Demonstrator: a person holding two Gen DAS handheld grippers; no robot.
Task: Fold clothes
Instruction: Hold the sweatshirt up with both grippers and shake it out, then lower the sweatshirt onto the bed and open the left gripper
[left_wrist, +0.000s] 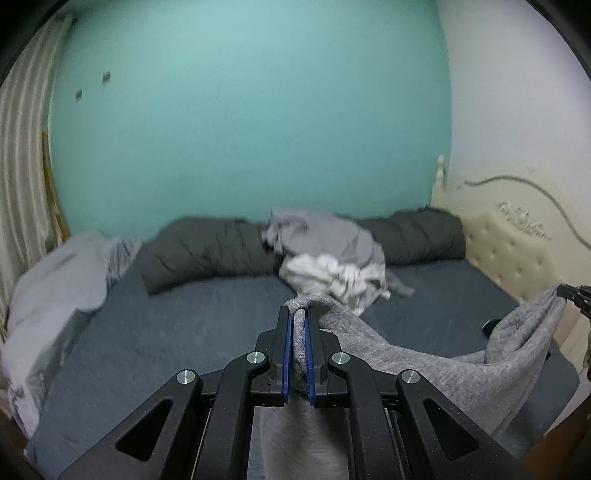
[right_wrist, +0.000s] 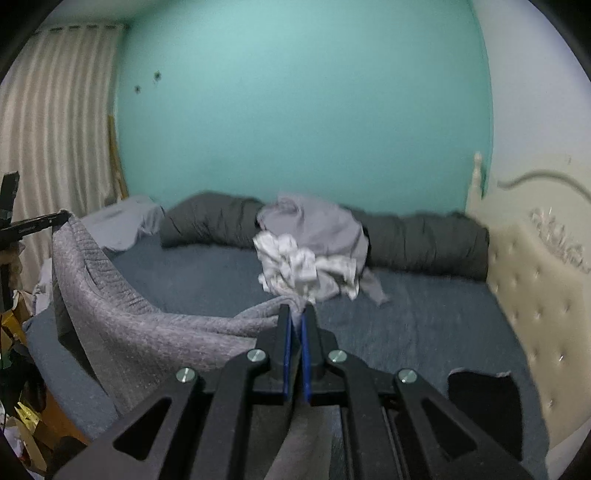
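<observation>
Over the bed's (left_wrist: 207, 332) near edge, the left gripper (left_wrist: 298, 321) is clamped on one end of a grey knit garment (left_wrist: 406, 354), which sags across to the right gripper (right_wrist: 297, 317), pinched on the other end. Nothing is folded yet: a heap of grey and white clothes (right_wrist: 314, 251) waits unsorted toward the bed's far edge, by the dark bolster (right_wrist: 424, 240).
</observation>
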